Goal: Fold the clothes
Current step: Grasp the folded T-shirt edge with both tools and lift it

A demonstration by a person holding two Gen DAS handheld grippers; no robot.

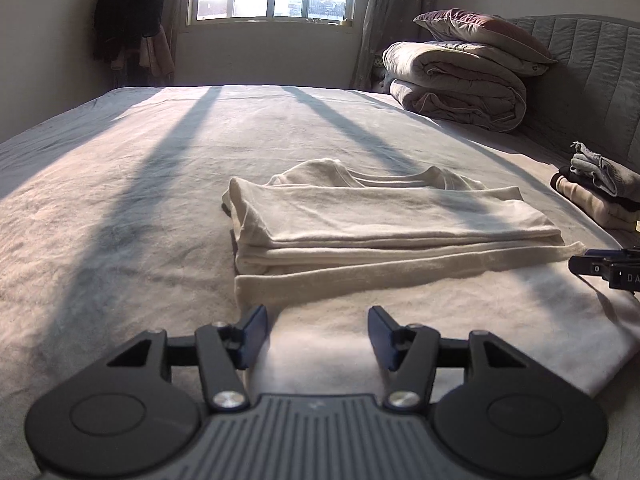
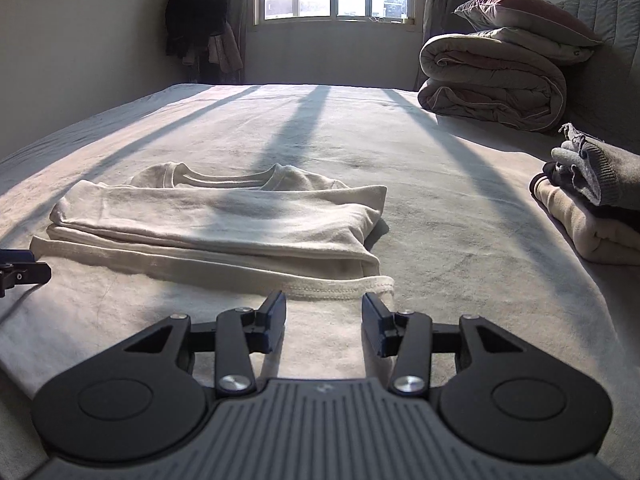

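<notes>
Left tool (image 1: 318, 338) sits low over the near end of the cream shirt (image 1: 384, 220), jaws spread and holding nothing, its left finger right at the shirt's left edge. The shirt lies mid-bed (image 1: 120, 200), sides already folded in, the far part stacked in layers with the collar at the far end, the near panel flat and running toward both cameras. Danger here, I'd say: bite with one finger off the edge and you grab the bed cover along with the cloth, and the lift drags the sheet. Moving right, the loose hem (image 2: 340, 286) lies just ahead of the right tool (image 2: 324, 326), also spread wide and empty. If that one pinches only the top layer, the folded sides underneath could slide out and the neat stack splays. Lift the two ends unevenly and the fold lands skewed. Strong window stripes cut across the fabric, so the layer edges are hard to read. Far right, a pile of folded clothes (image 2: 592, 208) sits well apart near the bed edge; a wide carry could knock it.
</notes>
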